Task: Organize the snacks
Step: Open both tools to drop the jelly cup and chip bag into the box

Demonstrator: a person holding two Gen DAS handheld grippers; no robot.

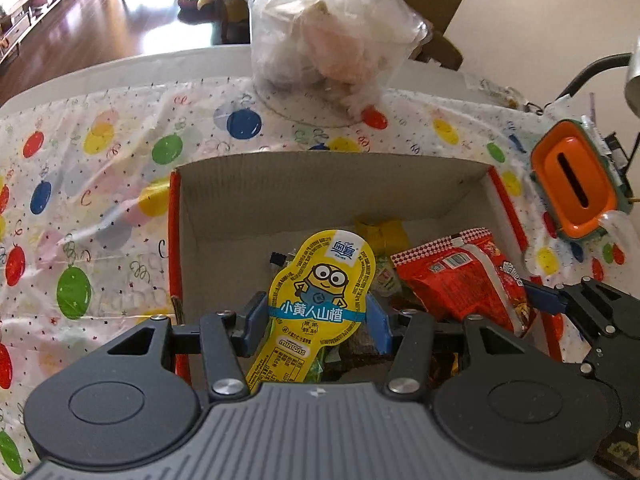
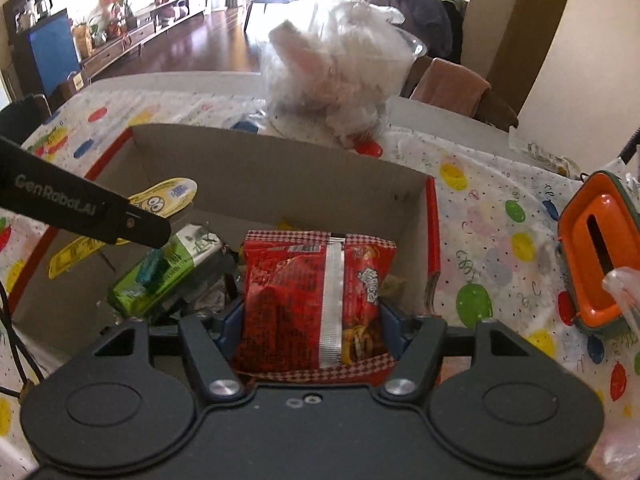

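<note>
Over a table with a dotted white plastic cloth (image 1: 100, 168), the left gripper (image 1: 316, 320) pinches a thin, bendy yellow cartoon snack pack (image 1: 320, 292) by its middle and the right gripper (image 2: 316, 320) squeezes a soft, crinkly red noodle bag (image 2: 316, 300) above the brown cardboard box (image 1: 332, 188).

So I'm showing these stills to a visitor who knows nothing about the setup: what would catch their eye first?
Probably the two bright packets held over the open cardboard box: the left tool is closed on a yellow Minions snack pack, and the right tool on a red snack bag. Behind the box, a clear plastic tub stuffed with crumpled bags stands on the balloon-print tablecloth, and an orange tissue holder sits off to the right.
</note>
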